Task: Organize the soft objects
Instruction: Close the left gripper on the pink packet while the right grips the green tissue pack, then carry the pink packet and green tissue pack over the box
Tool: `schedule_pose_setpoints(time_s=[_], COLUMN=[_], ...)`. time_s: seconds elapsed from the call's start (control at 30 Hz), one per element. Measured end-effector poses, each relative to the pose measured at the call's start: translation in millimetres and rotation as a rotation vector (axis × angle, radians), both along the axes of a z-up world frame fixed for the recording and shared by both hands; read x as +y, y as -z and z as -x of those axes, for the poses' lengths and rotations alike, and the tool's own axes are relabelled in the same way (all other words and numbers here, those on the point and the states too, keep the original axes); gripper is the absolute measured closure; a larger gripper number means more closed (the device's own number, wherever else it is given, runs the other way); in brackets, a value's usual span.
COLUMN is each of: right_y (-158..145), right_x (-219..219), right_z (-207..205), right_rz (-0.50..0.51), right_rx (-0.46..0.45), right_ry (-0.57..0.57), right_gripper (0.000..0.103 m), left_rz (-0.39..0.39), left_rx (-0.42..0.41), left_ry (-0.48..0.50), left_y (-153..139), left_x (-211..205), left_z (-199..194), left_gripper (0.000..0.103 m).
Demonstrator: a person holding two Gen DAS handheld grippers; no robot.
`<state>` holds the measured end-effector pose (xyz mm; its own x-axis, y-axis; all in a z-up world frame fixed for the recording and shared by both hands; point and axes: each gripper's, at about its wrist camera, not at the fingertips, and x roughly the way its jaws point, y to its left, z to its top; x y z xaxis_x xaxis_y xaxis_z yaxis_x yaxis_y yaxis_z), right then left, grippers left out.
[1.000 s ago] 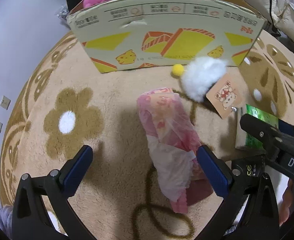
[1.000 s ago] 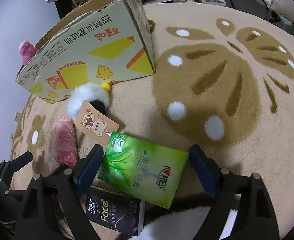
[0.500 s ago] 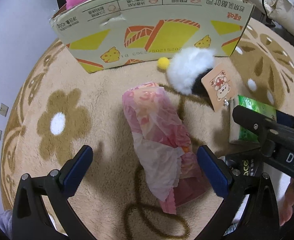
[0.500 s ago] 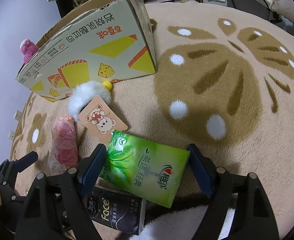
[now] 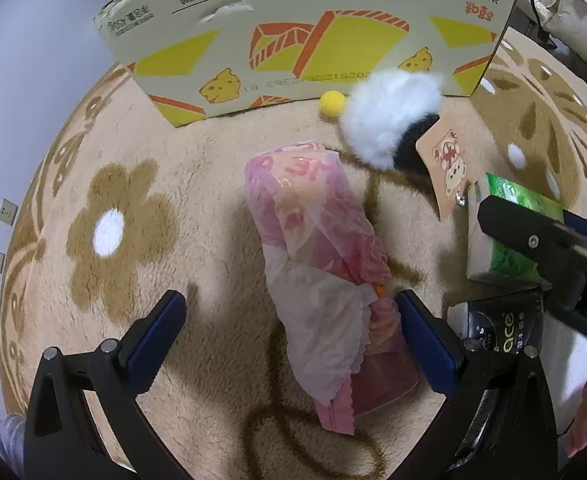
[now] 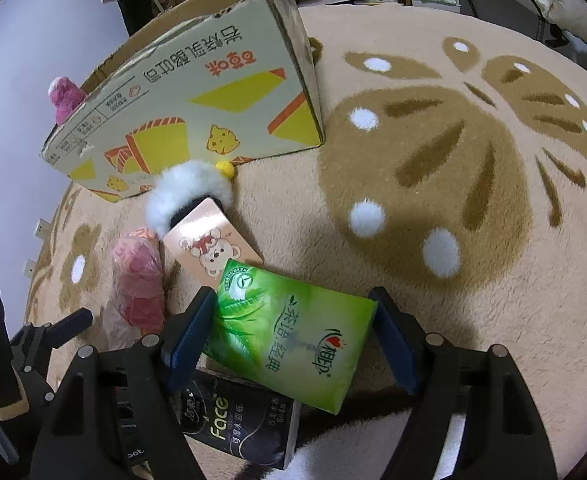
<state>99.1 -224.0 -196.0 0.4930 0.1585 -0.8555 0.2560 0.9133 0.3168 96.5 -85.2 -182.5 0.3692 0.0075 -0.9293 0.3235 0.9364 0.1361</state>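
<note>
Two claws, left (image 5: 289, 334) and right (image 6: 293, 336), both apart; two tissue packs (image 6: 293, 336), one box (image 6: 197, 112).

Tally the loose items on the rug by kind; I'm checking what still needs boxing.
Tissue packs: 2, green rectangular soft pack, black "Face" soft pack
Pink plastic-wrapped bundle: 1
White fluffy plush with yellow pompom: 1
Total: 4
</note>
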Motion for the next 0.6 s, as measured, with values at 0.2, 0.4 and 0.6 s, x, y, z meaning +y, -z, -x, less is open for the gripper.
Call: schedule_pose_setpoints(time_s=[0.2, 0.4, 0.6], right_y=[-2.7, -6.0, -14.5], right_x=[-4.6, -4.6, -6.9], right_z=[4.1, 8.4, 15.2], right_rz=[-0.003, -0.001, -0.004], right_rx=[-0.014, -0.034, -0.072], right_ry=[0.001, -0.002, 0.009], right_gripper=[0.022, 0.022, 0.022], left_rz=[0.053, 0.095, 0.083], left_rx=[0.017, 0.046, 0.018], left_ry=[0.059, 0.059, 0.031], left_y=[-1.1, -4.1, -8.7], left_x=[-3.4, -0.8, 9.7], left_z=[8.3, 10.0, 11.4], left_gripper=[0.052, 0.058, 0.061])
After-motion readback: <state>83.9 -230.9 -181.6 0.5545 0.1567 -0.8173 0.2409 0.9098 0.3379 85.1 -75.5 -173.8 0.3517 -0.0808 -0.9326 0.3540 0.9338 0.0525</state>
